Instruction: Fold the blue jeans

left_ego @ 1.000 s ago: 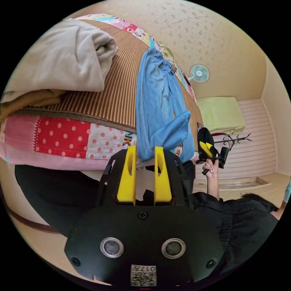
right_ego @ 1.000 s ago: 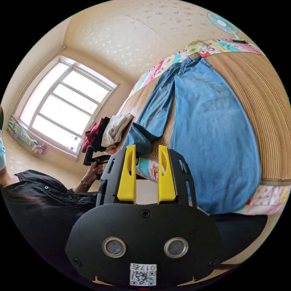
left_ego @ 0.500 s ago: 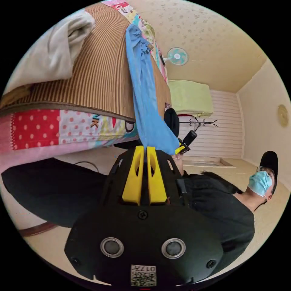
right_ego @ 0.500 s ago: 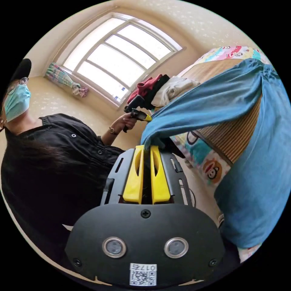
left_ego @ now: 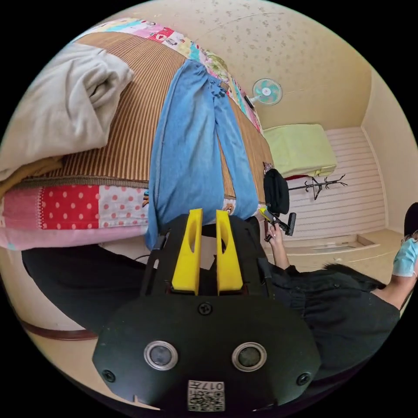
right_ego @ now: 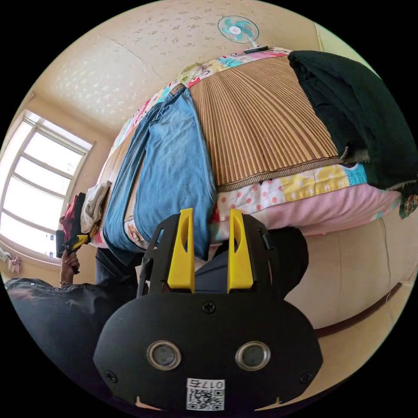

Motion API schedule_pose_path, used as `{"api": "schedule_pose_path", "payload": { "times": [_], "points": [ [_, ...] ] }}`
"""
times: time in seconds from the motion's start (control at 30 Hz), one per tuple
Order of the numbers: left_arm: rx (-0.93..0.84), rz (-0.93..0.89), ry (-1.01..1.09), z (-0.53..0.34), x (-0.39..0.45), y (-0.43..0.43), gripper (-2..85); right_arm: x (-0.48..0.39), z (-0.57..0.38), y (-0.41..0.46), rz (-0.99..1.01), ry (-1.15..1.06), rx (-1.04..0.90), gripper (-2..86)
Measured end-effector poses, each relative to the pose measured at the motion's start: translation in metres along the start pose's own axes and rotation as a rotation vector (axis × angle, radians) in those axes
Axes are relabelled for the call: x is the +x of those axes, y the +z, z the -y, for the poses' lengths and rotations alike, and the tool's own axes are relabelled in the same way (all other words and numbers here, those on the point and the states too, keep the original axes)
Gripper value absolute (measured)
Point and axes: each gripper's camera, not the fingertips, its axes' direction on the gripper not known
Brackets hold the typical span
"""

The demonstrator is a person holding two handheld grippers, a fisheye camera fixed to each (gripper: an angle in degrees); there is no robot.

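Nearest, the left gripper [left_ego: 205, 212] has its two yellow jaws standing apart with nothing between them, just below the hanging cuffs. The right gripper [right_ego: 211, 211] likewise has its yellow jaws parted and empty, one jaw overlapping the hem of the nearer leg in the picture. Beyond them the pair of light blue denim jeans [left_ego: 191, 148] lies flat and lengthwise on the brown striped woven mat [right_ego: 257, 122] that covers the bed, legs side by side, cuffs draped over the patchwork quilt edge [left_ego: 82, 204]. A crumpled beige garment [left_ego: 61, 109] sits beside the jeans on one side, a dark green-black cloth [right_ego: 357, 113] on the other. Farthest off, a teal fan [right_ego: 237, 29] stands past the waistband.
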Motion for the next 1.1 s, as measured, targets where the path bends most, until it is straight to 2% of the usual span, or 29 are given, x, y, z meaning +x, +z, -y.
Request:
{"api": "schedule_pose_path", "payload": {
  "times": [0.13, 0.2, 0.27, 0.33, 0.4, 0.5, 0.57, 0.7, 0.83, 0.93, 1.0, 1.1],
  "points": [
    [-0.052, -0.076, 0.061, 0.012, 0.029, 0.026, 5.3, -0.050, 0.002, 0.012, 0.053, 0.008, -0.032, 4.9],
    [-0.034, -0.105, 0.089, 0.013, 0.046, 0.038, 5.2, -0.123, -0.010, -0.001, 0.078, -0.117, 0.098, 3.8],
    [-0.046, -0.138, 0.130, 0.019, 0.062, 0.056, 6.2, -0.167, -0.015, 0.012, 0.097, -0.206, 0.126, 3.5],
    [-0.117, -0.116, 0.165, 0.032, 0.079, 0.084, 9.8, -0.194, -0.013, 0.047, 0.093, -0.259, 0.043, 3.5],
    [-0.156, -0.030, 0.178, 0.049, 0.093, 0.118, 13.4, -0.211, -0.014, 0.101, 0.114, -0.293, -0.131, 3.9],
    [-0.188, 0.005, 0.167, 0.072, 0.097, 0.156, 14.5, -0.221, -0.026, 0.140, 0.127, -0.309, -0.254, 5.3],
    [-0.241, 0.072, 0.137, 0.086, 0.093, 0.183, 14.8, -0.228, -0.034, 0.140, 0.138, -0.335, -0.260, 6.9],
    [-0.290, 0.083, 0.106, 0.097, 0.082, 0.225, 6.5, -0.236, -0.044, 0.121, 0.201, -0.385, -0.299, 10.3],
    [-0.267, 0.070, 0.110, 0.089, 0.077, 0.224, 2.1, -0.227, -0.053, 0.078, 0.238, -0.429, -0.250, 9.5],
    [-0.199, -0.054, 0.076, 0.082, 0.067, 0.205, 0.7, -0.205, -0.056, 0.052, 0.113, -0.407, -0.167, 9.1],
    [-0.168, -0.114, 0.044, 0.079, 0.057, 0.194, 0.3, -0.186, -0.050, 0.059, 0.034, -0.365, -0.217, 9.8],
    [-0.158, -0.083, 0.018, 0.075, 0.045, 0.189, 0.7, -0.179, -0.047, 0.082, 0.049, -0.387, -0.282, 9.5]
  ]
}}
